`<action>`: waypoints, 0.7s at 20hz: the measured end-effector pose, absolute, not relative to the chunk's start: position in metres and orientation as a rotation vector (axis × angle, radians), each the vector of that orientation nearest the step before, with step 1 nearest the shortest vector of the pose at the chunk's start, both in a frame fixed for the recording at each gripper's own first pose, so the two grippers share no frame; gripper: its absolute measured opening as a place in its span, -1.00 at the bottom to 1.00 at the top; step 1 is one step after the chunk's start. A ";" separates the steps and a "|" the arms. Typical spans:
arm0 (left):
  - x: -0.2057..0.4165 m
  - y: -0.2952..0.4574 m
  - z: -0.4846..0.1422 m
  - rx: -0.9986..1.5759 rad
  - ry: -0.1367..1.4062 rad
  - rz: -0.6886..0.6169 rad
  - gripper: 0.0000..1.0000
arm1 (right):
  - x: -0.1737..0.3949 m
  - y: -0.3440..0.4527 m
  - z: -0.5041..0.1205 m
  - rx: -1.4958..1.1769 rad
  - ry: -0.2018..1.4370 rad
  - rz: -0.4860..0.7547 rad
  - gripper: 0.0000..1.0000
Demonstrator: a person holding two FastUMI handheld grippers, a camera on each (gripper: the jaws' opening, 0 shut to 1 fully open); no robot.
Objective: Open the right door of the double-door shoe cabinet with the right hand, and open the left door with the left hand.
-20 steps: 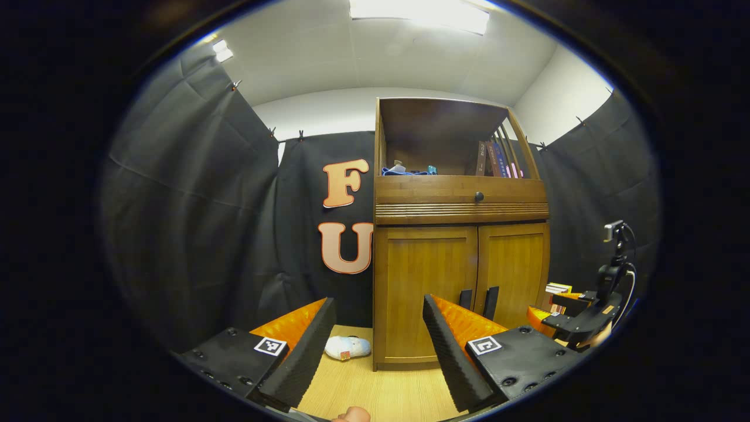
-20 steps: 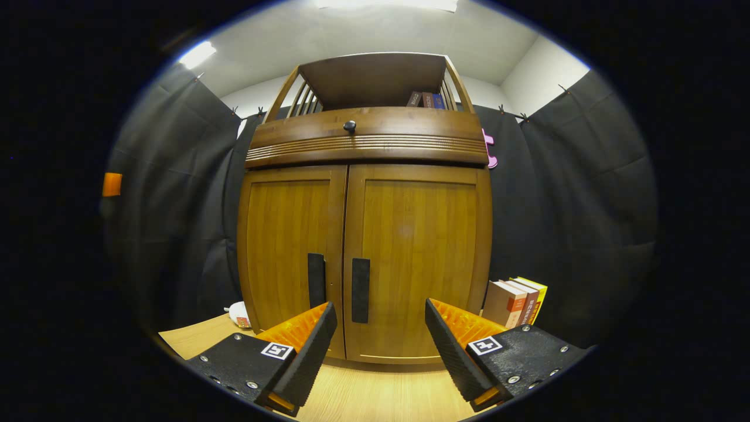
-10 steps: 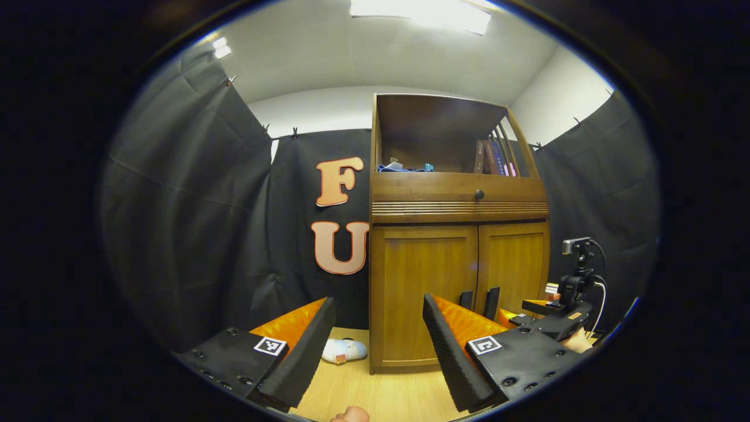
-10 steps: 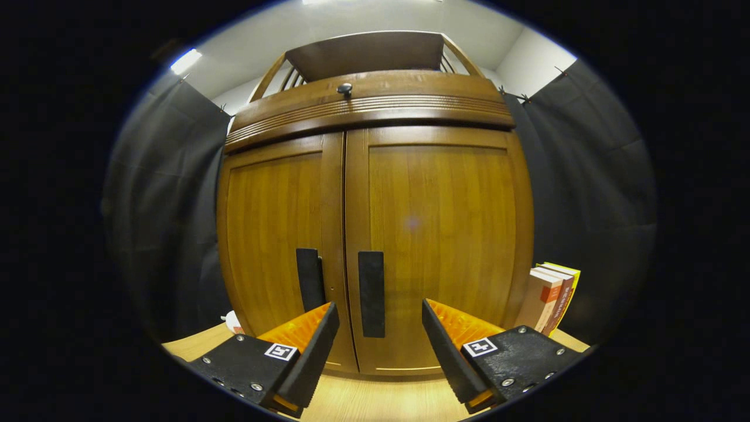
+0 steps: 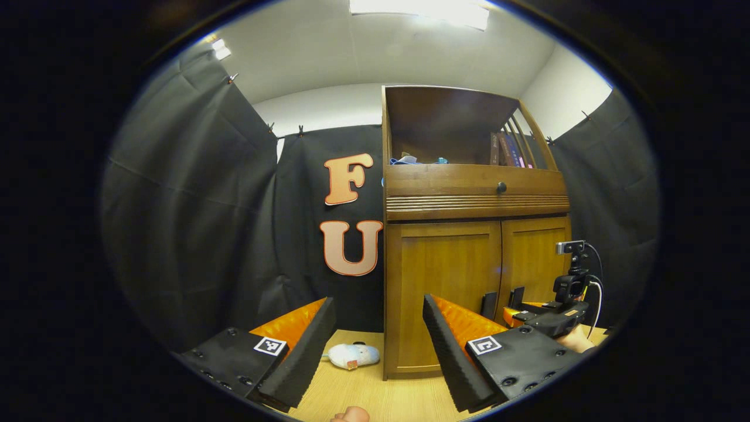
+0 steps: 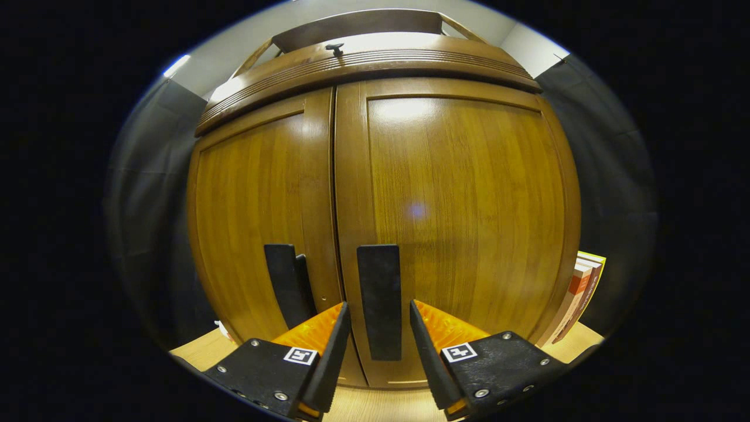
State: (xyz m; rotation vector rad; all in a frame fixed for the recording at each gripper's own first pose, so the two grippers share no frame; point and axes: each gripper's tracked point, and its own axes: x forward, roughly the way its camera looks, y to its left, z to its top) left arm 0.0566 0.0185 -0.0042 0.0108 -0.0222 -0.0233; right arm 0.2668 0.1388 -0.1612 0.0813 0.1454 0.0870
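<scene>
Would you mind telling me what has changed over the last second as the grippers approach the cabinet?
The right gripper has moved in close to the right door, and its fingers, narrower now, straddle the right door's handle without gripping it. The left gripper has barely shifted and stays wide open, back from the cabinet. Both doors remain closed.

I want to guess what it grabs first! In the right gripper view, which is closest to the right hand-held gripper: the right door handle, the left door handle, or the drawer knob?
1. Right door handle: between the right hand-held gripper fingers.
2. Left door handle: just left.
3. Drawer knob: far up top.
</scene>
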 end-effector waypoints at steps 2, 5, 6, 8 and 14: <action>0.057 0.019 -0.005 0.012 -0.019 -0.017 0.93 | 0.269 0.138 -0.164 0.089 0.151 0.082 0.11; 0.061 0.020 -0.009 0.004 -0.007 -0.020 0.98 | 0.271 0.136 -0.164 0.112 0.156 0.065 -0.06; 0.062 0.020 -0.010 0.000 0.000 -0.022 0.99 | 0.272 0.137 -0.165 0.114 0.154 0.067 -0.24; 0.063 0.021 -0.012 -0.003 0.010 -0.020 0.99 | 0.270 0.137 -0.165 0.095 0.152 0.064 -0.28; 0.070 0.015 -0.013 -0.010 0.014 -0.013 0.97 | 0.234 0.131 -0.163 0.087 0.149 0.111 -0.48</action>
